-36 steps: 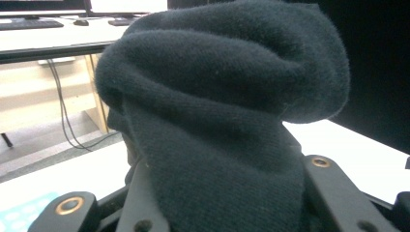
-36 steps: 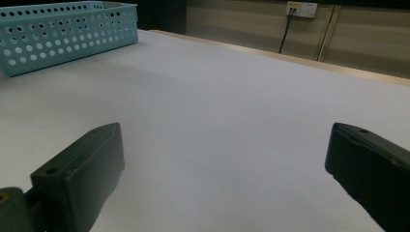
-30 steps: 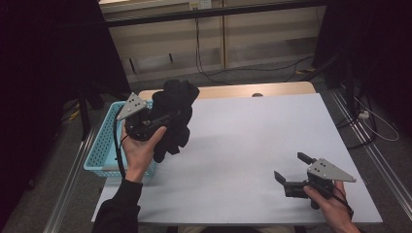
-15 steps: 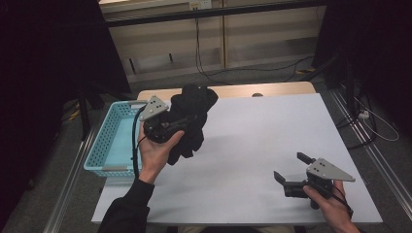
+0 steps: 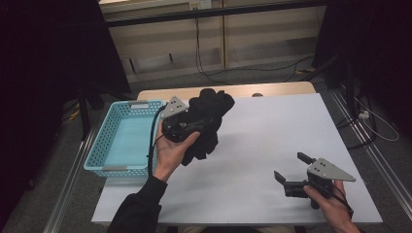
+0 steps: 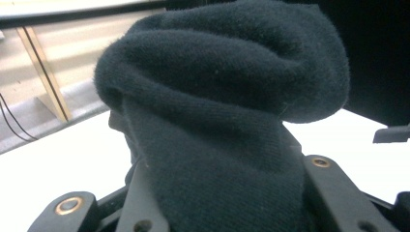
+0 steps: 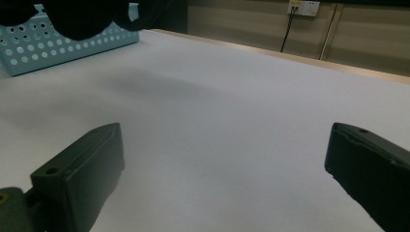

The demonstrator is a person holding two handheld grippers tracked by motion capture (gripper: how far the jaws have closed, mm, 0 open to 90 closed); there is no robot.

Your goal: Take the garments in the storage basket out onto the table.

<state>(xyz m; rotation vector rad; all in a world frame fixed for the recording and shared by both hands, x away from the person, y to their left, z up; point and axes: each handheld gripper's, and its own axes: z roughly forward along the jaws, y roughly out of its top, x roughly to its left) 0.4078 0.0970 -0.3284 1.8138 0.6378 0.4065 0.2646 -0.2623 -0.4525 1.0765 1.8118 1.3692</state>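
A bunched black knitted cloth [image 5: 208, 119] hangs above the white table [image 5: 272, 141], just right of the light blue basket [image 5: 121, 138]. My left gripper [image 5: 197, 124] is shut on the cloth, which droops below the hand. In the left gripper view the cloth [image 6: 222, 116] bulges out from between the jaws and hides their tips. My right gripper [image 5: 290, 170] rests low near the table's front right, open, with nothing between its jaws [image 7: 222, 179]. The basket [image 7: 43, 43] and a bit of the hanging cloth [image 7: 77, 17] show far off in the right gripper view.
The basket's inside looks bare. A wooden strip [image 5: 233, 91] runs along the table's far edge. Metal rails [image 5: 374, 155] flank the table, and cables [image 5: 214, 73] lie on the floor behind.
My left gripper has carried the black cloth rightward, from over the basket's edge to above the table. The right gripper has stayed still.
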